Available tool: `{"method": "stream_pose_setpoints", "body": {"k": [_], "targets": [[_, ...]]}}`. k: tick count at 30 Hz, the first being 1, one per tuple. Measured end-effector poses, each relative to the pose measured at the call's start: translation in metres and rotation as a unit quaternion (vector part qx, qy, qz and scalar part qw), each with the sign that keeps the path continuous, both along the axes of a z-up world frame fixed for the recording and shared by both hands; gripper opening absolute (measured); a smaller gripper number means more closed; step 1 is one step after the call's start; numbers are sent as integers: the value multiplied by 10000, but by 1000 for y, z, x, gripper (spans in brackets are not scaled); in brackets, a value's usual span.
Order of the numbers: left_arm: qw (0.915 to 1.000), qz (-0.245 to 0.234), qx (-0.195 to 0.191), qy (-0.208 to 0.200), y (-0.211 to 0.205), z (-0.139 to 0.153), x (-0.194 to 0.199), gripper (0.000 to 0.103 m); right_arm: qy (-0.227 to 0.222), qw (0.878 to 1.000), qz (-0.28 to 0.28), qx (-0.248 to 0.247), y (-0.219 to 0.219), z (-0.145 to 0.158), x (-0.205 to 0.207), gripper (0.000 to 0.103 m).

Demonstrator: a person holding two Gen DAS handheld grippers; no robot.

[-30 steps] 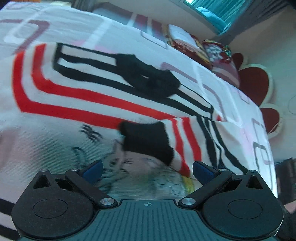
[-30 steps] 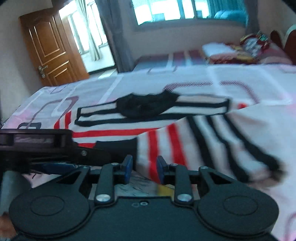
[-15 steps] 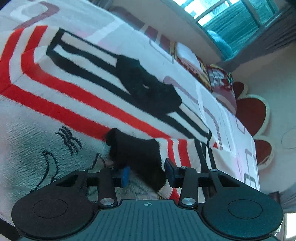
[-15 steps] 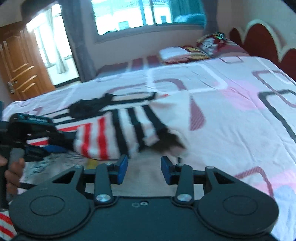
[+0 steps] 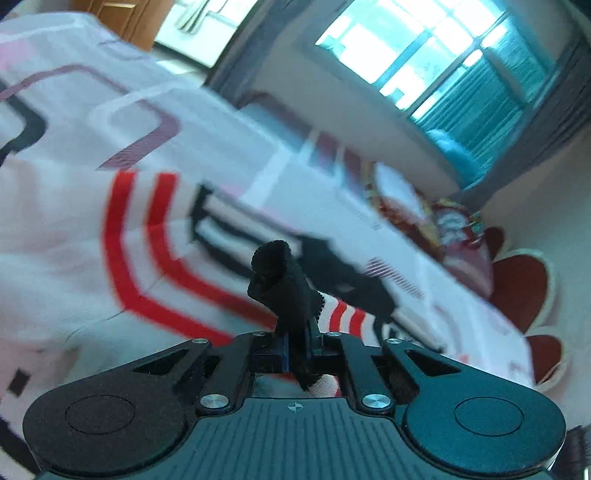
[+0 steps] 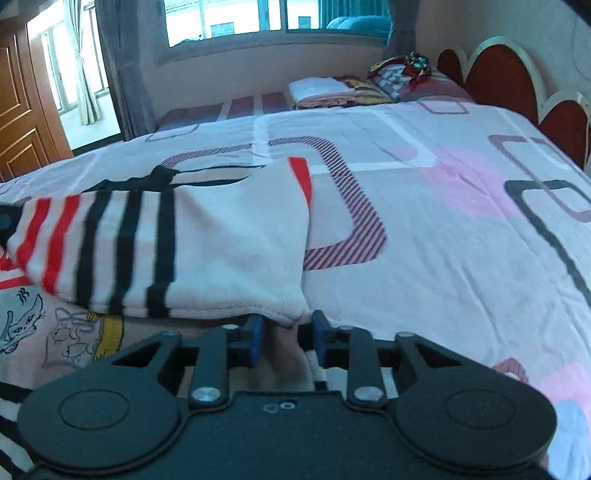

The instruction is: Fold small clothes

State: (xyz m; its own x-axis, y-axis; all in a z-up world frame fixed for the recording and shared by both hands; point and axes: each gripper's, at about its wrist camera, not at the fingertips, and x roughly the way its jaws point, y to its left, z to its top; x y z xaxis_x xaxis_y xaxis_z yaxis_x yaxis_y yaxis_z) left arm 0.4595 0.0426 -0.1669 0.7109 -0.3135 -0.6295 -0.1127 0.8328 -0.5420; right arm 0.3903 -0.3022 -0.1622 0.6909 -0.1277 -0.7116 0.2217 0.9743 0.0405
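The striped sweater (image 6: 192, 243) lies on the bed (image 6: 443, 229), soft and light, so it sags between holds. The left hand-held gripper (image 5: 297, 347) is pressed together on its black cuff (image 5: 280, 280). The right hand-held gripper (image 6: 286, 338), half spread, has the sleeve's white fold between its fingers without pinching it. The bed is open to the right.

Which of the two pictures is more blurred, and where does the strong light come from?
Left wrist view: heavy motion blur over the bedspread and striped sweater; only the left gripper and its black cuff stay sharp. Right wrist view: mostly sharp, slightly smeared stripes. Both views: windows overexposed, fisheye bending.
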Motion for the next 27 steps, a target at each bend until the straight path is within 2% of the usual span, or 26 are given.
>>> {"method": "stream_pose_setpoints", "body": {"k": [3, 5, 6, 9, 11, 12, 14, 16, 17, 18, 20, 21, 25, 27], "targets": [[9986, -261, 249, 376, -11, -25, 9, 7, -63, 10000, -40, 18, -3, -1, -4, 17], [9980, -301, 504, 236, -20, -28, 9, 8, 69, 9984, -435, 352, -22, -12, -7, 13], [9976, -322, 570, 214, -22, -28, 9, 8, -18, 9968, -533, 602, -31, -13, -10, 13], [9975, -236, 612, 273, -15, -19, 4, 8, 41, 9981, -476, 390, -24, -10, -11, 16], [9969, -205, 727, 198, -9, -11, -9, 9, 130, 9978, -427, 498, -25, -8, -14, 17], [9970, -145, 738, 163, -2, -6, -19, 10, 103, 9976, -427, 537, -25, -5, -20, 22], [9965, -99, 829, 9, 1, 2, -30, 13, -5, 9981, -332, 514, -25, 3, -33, 23], [9942, -47, 1067, -149, -1, 9, -34, 28, -214, 9981, -273, 511, -24, 14, -40, 23], [9933, 71, 1138, -174, 2, 11, -35, 58, -359, 9981, -230, 453, -22, 22, -41, 23], [9926, 266, 1178, -102, 6, 9, -33, 80, -446, 9983, -126, 366, -19, 28, -37, 23], [9925, 603, 1063, 39, 18, 5, -28, 81, -503, 9982, 77, 327, -14, 34, -22, 23], [9932, 585, 1005, 82, 21, 4, -25, 81, -475, 9983, 151, 313, -12, 33, -14, 24], [9938, 372, 1050, -2, 20, 14, -29, 81, -249, 9983, 396, 337, -2, 20, 9, 24], [9931, 79, 1155, -190, 8, 18, -36, 81, -194, 9984, 456, 283, 1, 13, 14, 23]]}}
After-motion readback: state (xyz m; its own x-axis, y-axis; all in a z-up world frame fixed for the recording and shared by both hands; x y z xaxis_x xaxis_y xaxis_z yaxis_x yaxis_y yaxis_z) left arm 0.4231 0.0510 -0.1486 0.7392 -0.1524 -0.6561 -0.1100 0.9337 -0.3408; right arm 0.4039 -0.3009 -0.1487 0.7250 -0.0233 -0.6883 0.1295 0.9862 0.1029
